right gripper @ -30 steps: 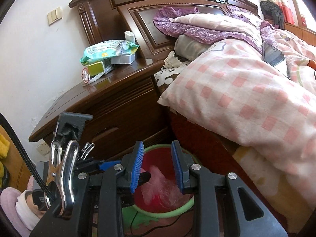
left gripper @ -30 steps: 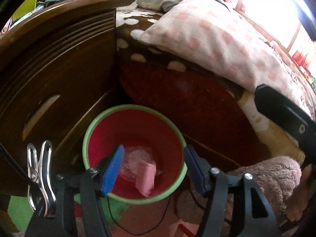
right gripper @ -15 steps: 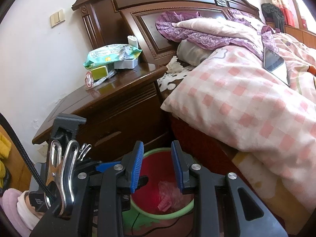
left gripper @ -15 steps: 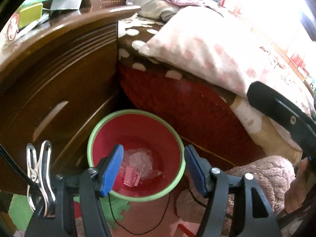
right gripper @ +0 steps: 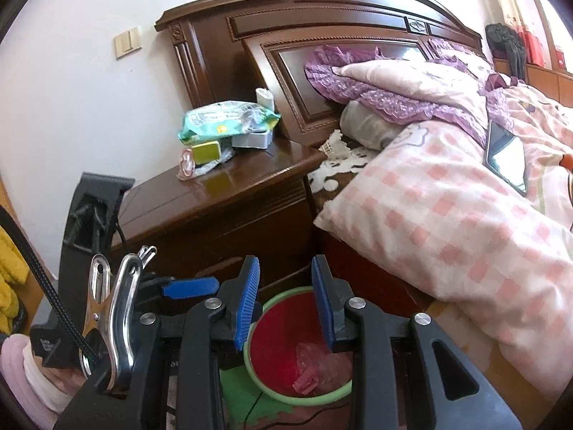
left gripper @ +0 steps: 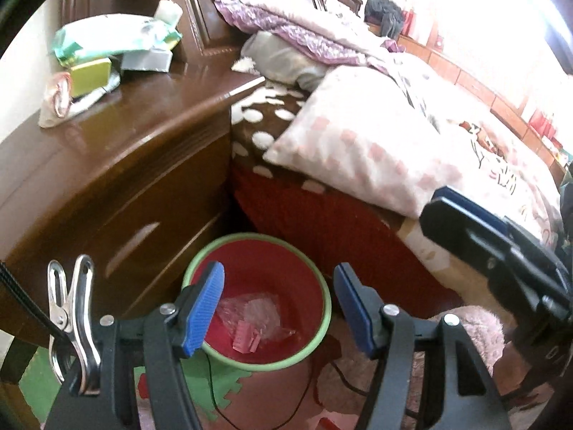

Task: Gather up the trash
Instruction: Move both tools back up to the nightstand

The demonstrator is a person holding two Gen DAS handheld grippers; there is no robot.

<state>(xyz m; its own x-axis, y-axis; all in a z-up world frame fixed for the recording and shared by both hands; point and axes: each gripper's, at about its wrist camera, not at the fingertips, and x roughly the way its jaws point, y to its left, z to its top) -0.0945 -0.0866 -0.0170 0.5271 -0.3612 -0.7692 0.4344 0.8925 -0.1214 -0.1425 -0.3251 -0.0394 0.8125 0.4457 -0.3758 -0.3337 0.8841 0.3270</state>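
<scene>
Both grippers, left (left gripper: 277, 304) and right (right gripper: 283, 297), tilt down over the bin (left gripper: 324, 308), jaws apart, empty.

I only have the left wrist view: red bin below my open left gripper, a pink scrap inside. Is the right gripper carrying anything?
Observer: No. In the right wrist view, the right gripper has nothing between its blue pads, which stand apart.
Operator: Anything loose nearby that I can't make out?
Observer: A phone lies screen-up on the checked quilt.
Operator: What's on the wall?
Observer: A light switch, beside the headboard.
</scene>
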